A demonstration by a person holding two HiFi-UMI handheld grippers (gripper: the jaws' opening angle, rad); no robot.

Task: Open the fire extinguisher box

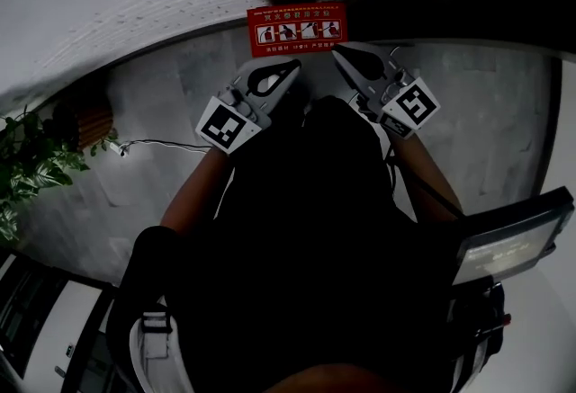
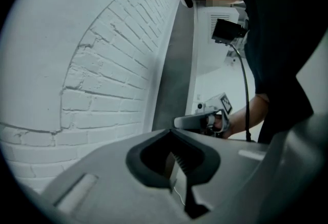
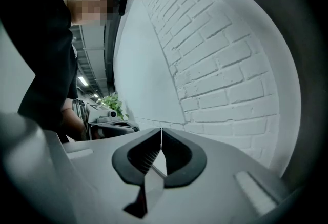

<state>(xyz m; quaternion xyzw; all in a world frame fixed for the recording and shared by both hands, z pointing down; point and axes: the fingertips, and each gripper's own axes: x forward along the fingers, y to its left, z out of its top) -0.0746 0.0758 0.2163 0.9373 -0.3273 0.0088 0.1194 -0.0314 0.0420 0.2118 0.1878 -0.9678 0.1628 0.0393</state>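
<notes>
progress: seemingly not begun | fire extinguisher box [image 1: 298, 30]: looks closed, beyond both jaw tips, untouched | left gripper [image 1: 293, 67]: jaws together, empty | right gripper [image 1: 338, 50]: jaws together, empty | remaining: reach, open

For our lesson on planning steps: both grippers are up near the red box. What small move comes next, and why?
Probably aim the right gripper at the red box: it and the left gripper are shut, empty, and face the brick wall.
</notes>
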